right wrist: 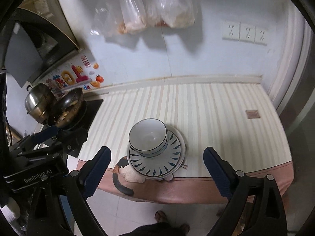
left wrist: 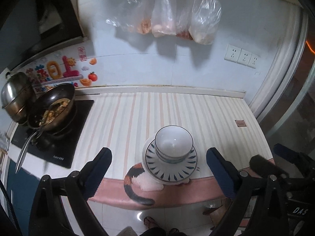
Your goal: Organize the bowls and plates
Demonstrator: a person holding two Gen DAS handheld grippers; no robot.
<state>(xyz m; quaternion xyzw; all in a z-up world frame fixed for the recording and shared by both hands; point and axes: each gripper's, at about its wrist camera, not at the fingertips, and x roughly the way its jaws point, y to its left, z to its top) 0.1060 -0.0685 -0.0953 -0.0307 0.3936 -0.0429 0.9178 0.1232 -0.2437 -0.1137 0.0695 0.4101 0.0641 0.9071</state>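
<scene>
A white bowl with a dark rim (left wrist: 173,142) (right wrist: 148,135) sits nested in another bowl on a stack of white plates with blue leaf marks (left wrist: 171,165) (right wrist: 156,160), near the front edge of the striped counter (left wrist: 137,114) (right wrist: 216,114). My left gripper (left wrist: 158,172) hangs open above and in front of the stack, nothing between its fingers. My right gripper (right wrist: 156,171) is likewise open and empty, raised over the counter's front edge. In the right wrist view the left gripper's body shows at the left; the right gripper's fingers (left wrist: 283,153) show at the right of the left wrist view.
A dark pan with food (left wrist: 53,108) (right wrist: 67,106) and a steel pot (left wrist: 15,96) (right wrist: 37,100) stand on the black cooktop (left wrist: 65,147) at left. Plastic bags (left wrist: 167,19) hang on the wall, sockets (left wrist: 242,56) at right. A cat picture (left wrist: 135,179) marks the mat. The person's feet (left wrist: 151,222) are on the floor below.
</scene>
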